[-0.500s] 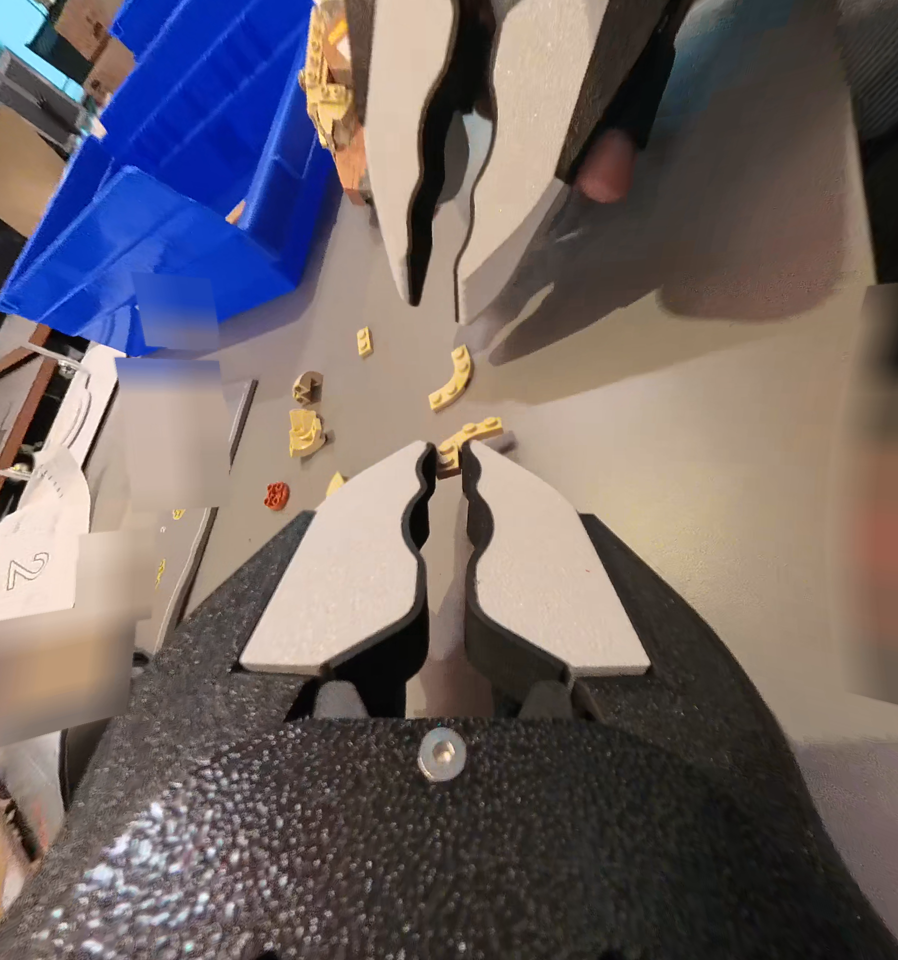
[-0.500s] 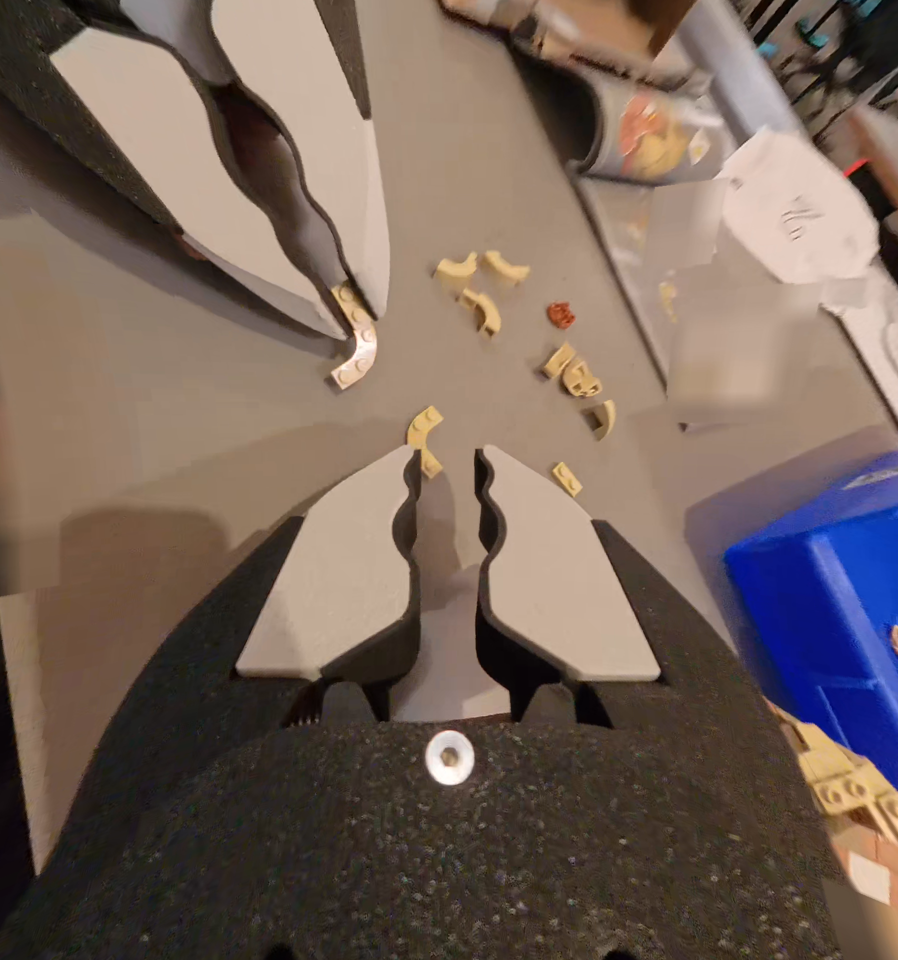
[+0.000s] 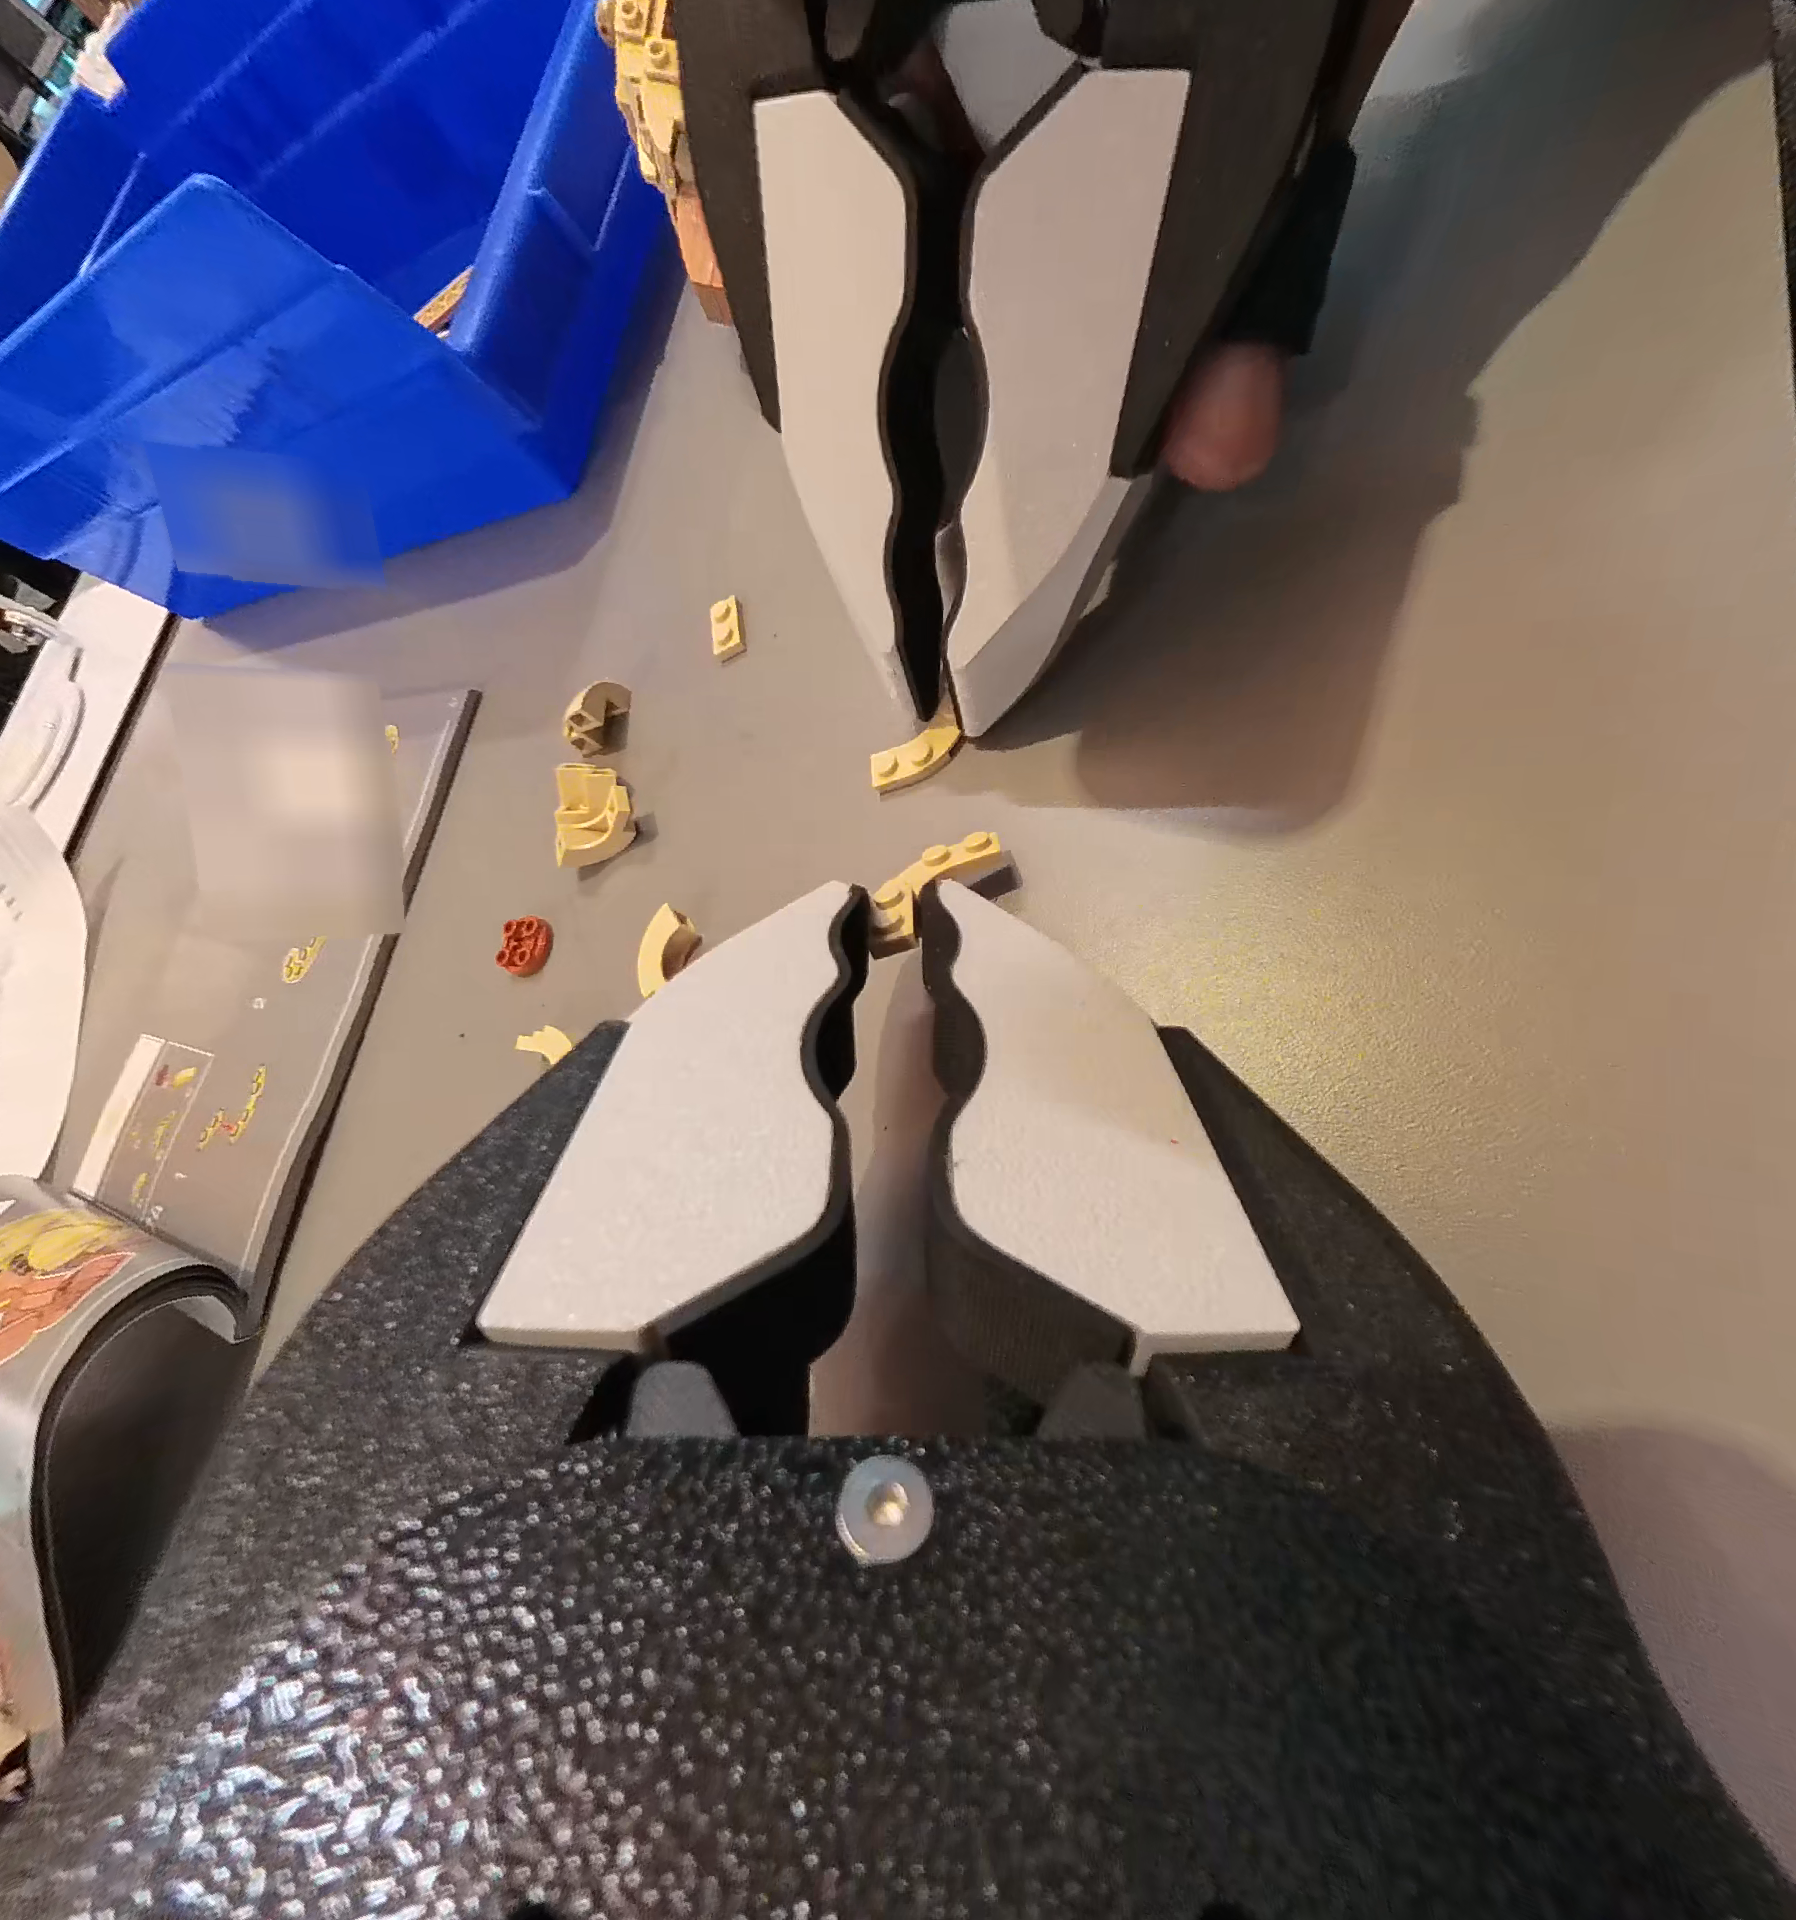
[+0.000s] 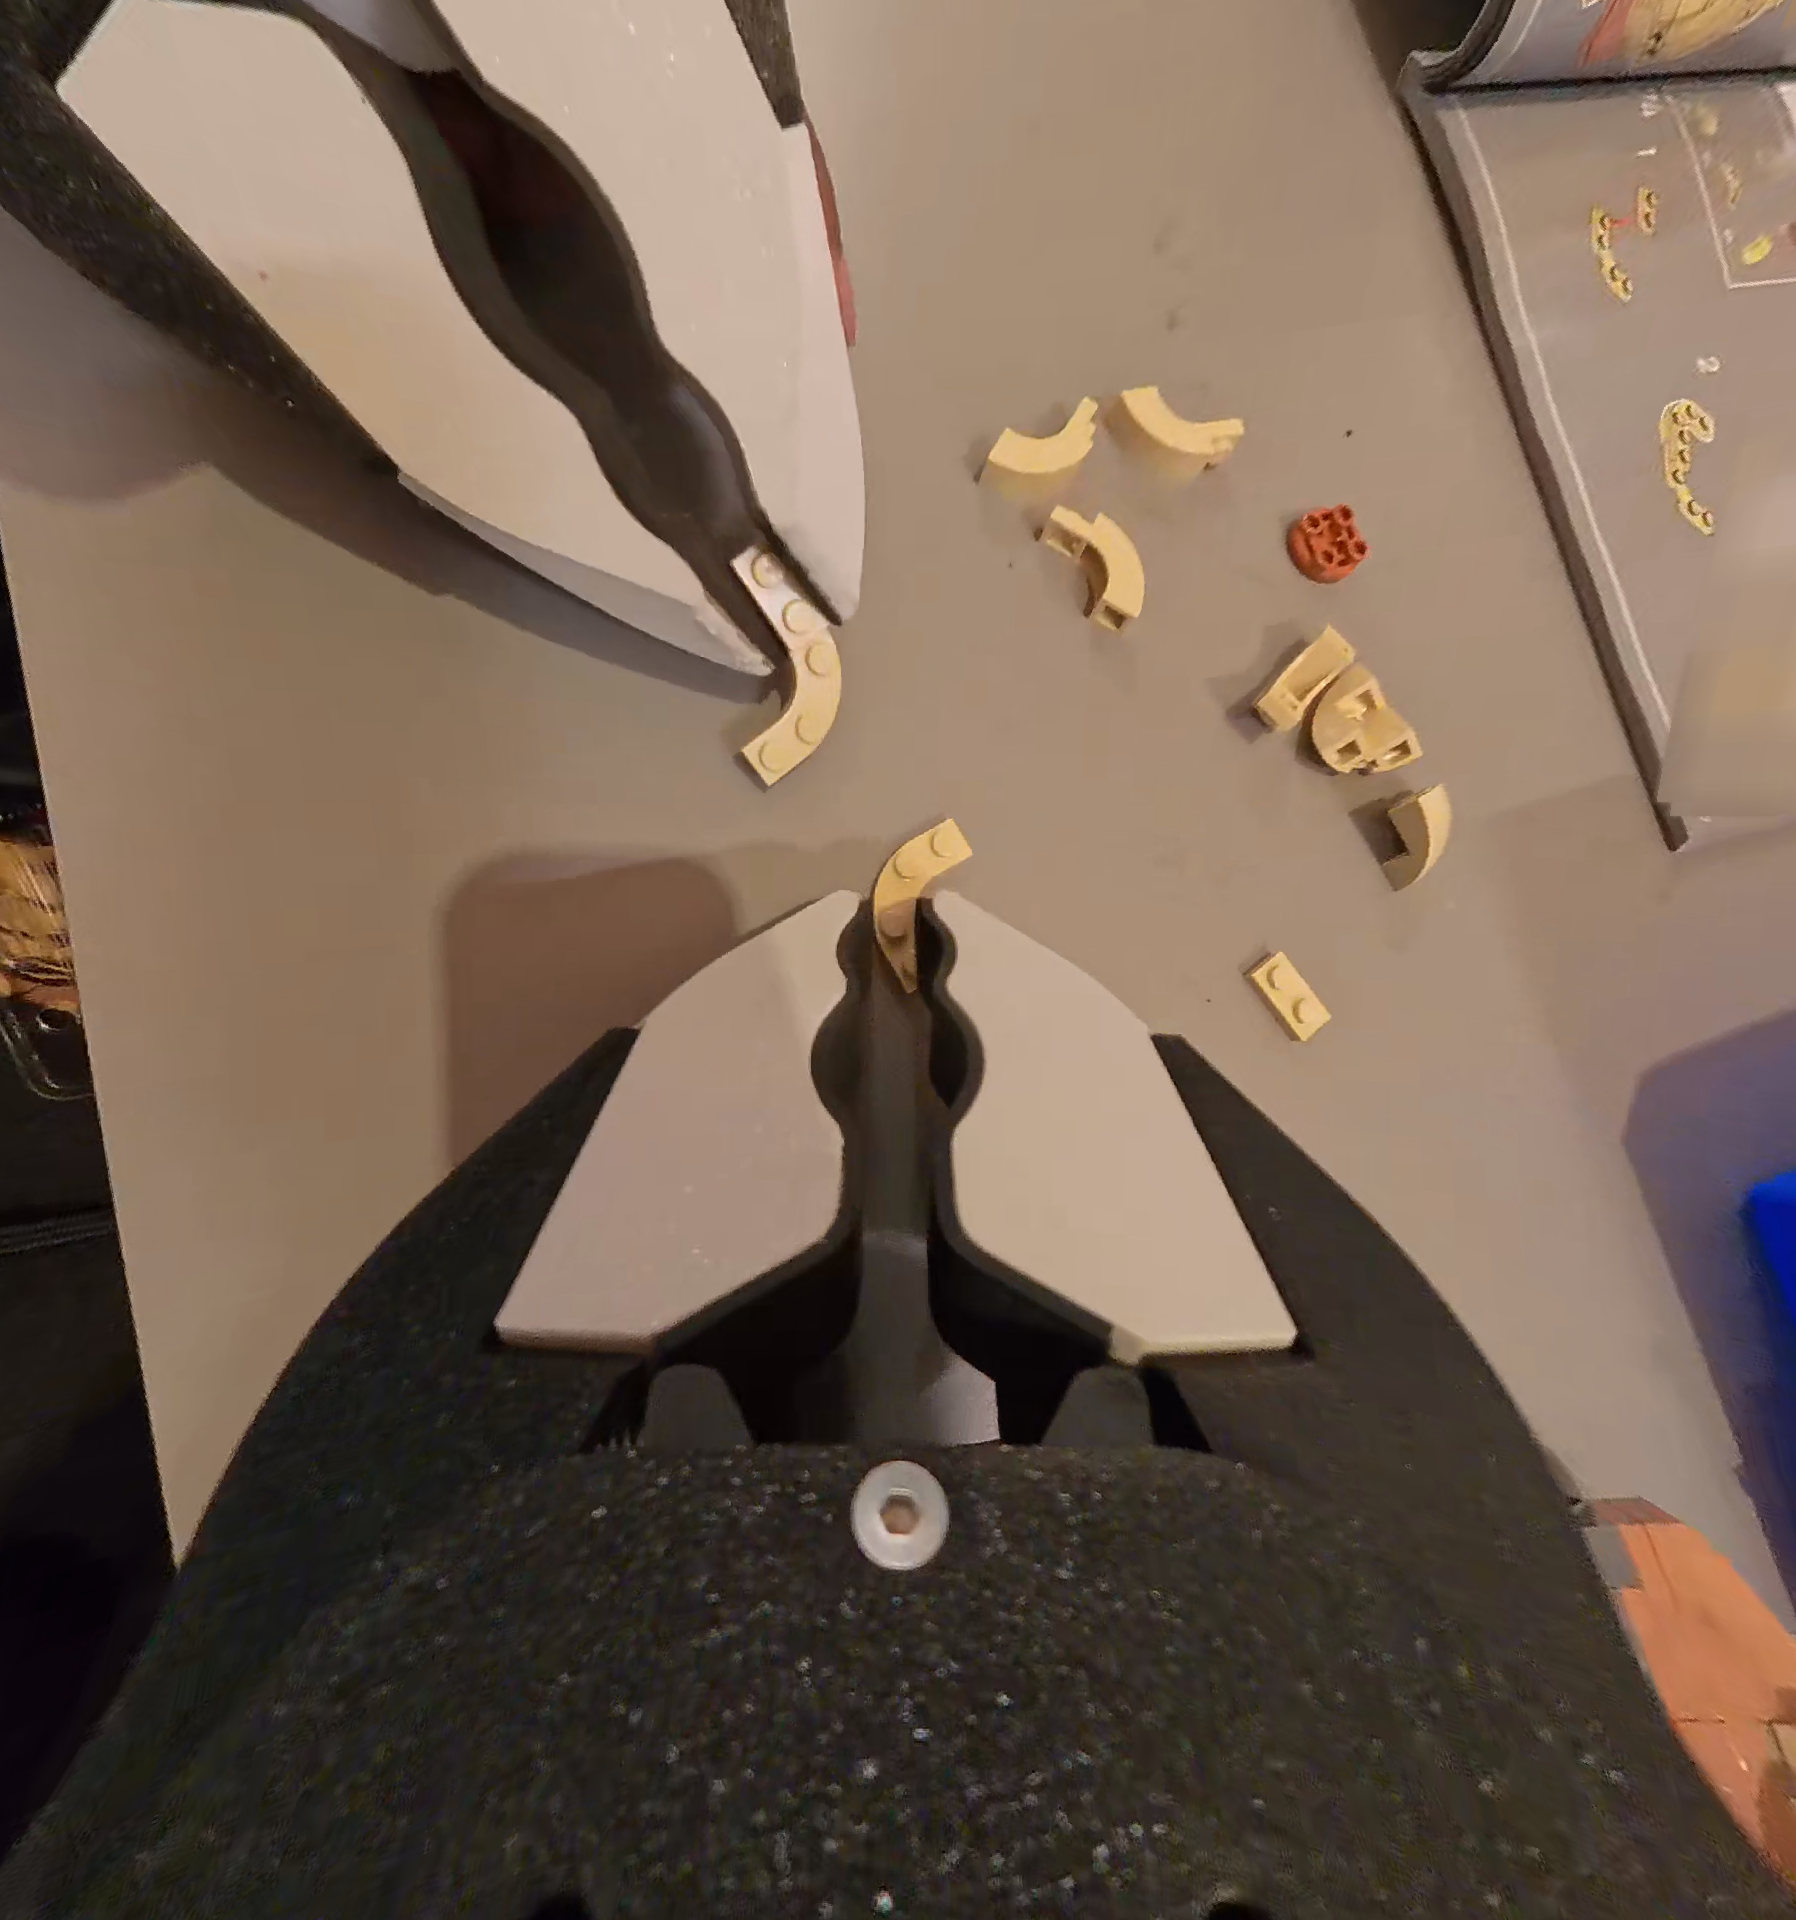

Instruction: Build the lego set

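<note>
Left gripper (image 3: 892, 914) fingers clamped on a tan curved plate (image 3: 941, 868); right gripper (image 4: 899, 914) fingers clamped on another (image 4: 915, 862), both low over the desk (image 4: 561, 831). Blue bins (image 3: 281, 343) plain only in left view; open booklet page (image 4: 1642, 312) clearer in right.

Grey table (image 4: 1133, 260): scattered tan curved bricks (image 4: 1096, 566), small tan plate (image 4: 1289, 995), red round brick (image 4: 1328, 542), open booklet (image 4: 1652, 364), blue bins (image 3: 281, 343).

Bare grey table (image 4: 250, 883) left of both tongs; loose tan bricks (image 4: 1330, 717) and booklet (image 4: 1600, 416) crowd the right; blue bins (image 3: 250, 343) beyond
</note>
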Demonstrator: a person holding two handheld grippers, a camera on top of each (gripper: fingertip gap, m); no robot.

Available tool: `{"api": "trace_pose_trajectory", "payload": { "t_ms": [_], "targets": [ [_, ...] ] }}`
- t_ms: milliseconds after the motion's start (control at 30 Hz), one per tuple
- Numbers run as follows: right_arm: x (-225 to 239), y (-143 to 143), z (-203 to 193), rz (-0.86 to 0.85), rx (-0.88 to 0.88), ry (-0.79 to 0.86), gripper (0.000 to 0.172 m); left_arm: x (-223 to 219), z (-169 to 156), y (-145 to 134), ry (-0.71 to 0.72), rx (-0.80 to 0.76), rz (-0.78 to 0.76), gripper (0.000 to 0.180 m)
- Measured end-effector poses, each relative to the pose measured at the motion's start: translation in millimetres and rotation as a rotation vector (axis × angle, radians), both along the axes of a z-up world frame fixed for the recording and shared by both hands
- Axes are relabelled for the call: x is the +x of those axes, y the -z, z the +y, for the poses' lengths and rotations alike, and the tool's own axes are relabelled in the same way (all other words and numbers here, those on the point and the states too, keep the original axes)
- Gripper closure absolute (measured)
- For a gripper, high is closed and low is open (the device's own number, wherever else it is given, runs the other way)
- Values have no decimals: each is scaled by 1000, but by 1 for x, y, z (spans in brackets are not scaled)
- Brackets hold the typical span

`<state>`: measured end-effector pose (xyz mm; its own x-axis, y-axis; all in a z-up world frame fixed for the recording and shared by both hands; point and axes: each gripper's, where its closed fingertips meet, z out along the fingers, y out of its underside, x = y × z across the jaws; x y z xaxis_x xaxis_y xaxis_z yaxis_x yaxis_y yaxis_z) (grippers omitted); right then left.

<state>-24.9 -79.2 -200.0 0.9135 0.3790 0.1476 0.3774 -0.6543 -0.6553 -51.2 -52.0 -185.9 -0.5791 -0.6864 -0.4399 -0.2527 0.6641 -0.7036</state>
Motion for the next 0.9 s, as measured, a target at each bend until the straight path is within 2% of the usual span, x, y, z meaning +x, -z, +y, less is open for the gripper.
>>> {"api": "trace_pose_trajectory", "payload": {
  "t_ms": [200, 433, 667, 900],
  "targets": [
    [-2, -4, -1, 34, 55, 2, 165, 1, 2, -1, -14, 4, -10, 170],
    [-12, -24, 0, 99, 166, -32, 165, 0, 2, -5, -9, -17, -26, 158],
    [-24, -33, 3, 177, 212, -59, 167, -9, 4, -1, -16, -55, 32, 154],
    [-34, -49, 3, 312, 274, -94, 167, -12, 5, -23, 1, -162, -65, 149]
  ]
}}
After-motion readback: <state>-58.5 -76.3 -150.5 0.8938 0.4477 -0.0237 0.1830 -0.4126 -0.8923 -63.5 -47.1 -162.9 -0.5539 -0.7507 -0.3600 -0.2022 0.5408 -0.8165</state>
